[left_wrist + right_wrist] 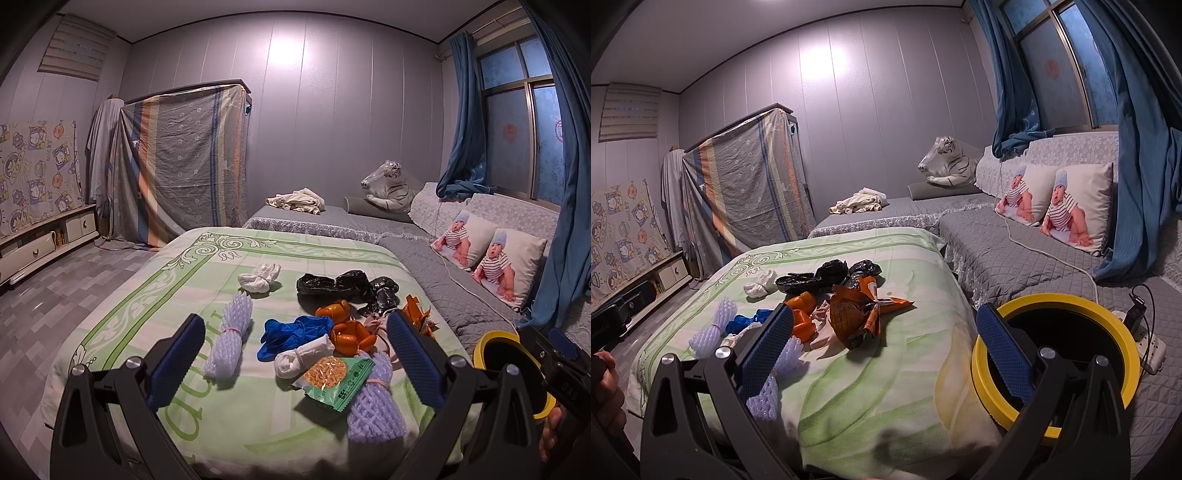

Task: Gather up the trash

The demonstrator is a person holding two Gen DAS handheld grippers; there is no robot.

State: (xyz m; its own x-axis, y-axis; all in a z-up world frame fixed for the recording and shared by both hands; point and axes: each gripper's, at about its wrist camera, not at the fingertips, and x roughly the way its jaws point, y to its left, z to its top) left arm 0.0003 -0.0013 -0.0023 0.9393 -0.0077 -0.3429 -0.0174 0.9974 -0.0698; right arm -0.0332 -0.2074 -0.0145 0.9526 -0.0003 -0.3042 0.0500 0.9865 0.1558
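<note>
Trash lies in a heap on the green quilt [147, 314]: a blue glove [291, 330], a white tissue roll [303, 356], a green snack packet [332, 376], orange peels [347, 328], black plastic bags [332, 286], purple foam nets [231, 332] and a white wad [258, 280]. My left gripper [295, 319] hangs open just above the glove, holding nothing. My right gripper [884, 314] is open and empty too, hovering over the quilt [886, 387] near an orange wrapper [849, 314]. A yellow-rimmed bin [1063, 298] stands to its right, partly behind the right finger.
Right of the quilt runs a grey padded couch [1015, 251] with baby-print pillows [1075, 206] and a plush tiger [945, 162]. A power strip [1152, 347] and white cable [1052, 256] lie by the bin. Floor [55, 295] and a low cabinet [44, 240] are to the left.
</note>
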